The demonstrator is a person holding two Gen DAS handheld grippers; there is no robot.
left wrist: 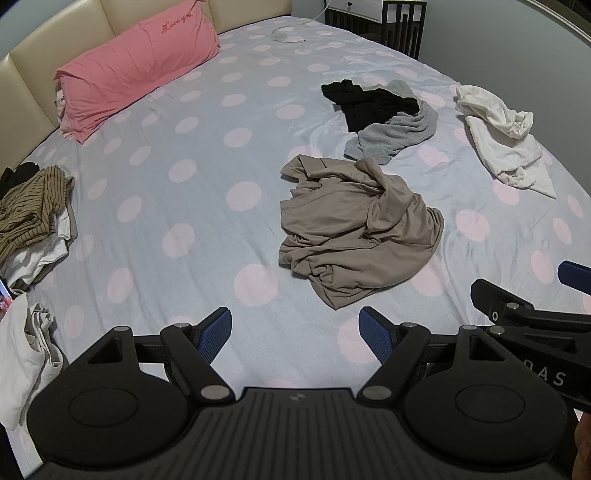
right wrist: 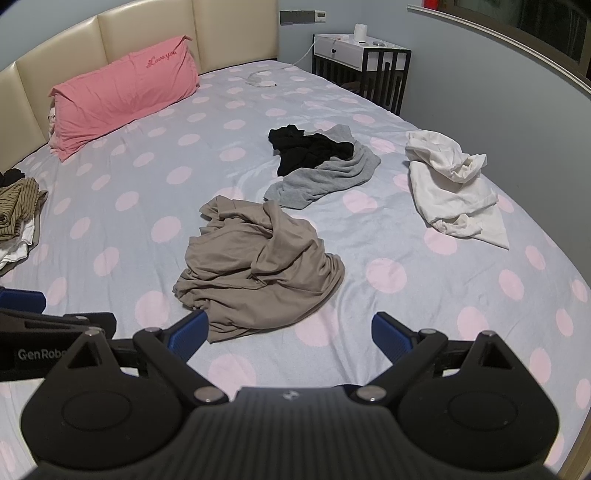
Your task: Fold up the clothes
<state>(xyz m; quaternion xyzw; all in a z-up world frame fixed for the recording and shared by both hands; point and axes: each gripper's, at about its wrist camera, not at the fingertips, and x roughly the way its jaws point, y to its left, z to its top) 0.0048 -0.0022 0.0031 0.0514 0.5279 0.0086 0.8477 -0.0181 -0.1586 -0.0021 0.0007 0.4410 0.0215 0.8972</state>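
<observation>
A crumpled taupe garment [left wrist: 354, 229] lies on the polka-dot bed [left wrist: 184, 206], just beyond both grippers; it also shows in the right wrist view [right wrist: 258, 262]. A black garment [left wrist: 365, 101] lies on a grey one [left wrist: 399, 133] farther back, and a white garment [left wrist: 498, 136] lies at the right. My left gripper [left wrist: 295, 332] is open and empty above the sheet. My right gripper [right wrist: 288, 330] is open and empty, its left fingertip [right wrist: 188, 330] at the taupe garment's near edge.
A pink pillow [right wrist: 125, 96] leans on the cream headboard [right wrist: 147, 33]. A pile with a striped olive garment [left wrist: 29, 206] lies at the bed's left edge, with white cloth [left wrist: 22, 339] nearer. A nightstand [right wrist: 362, 62] stands at the far right corner.
</observation>
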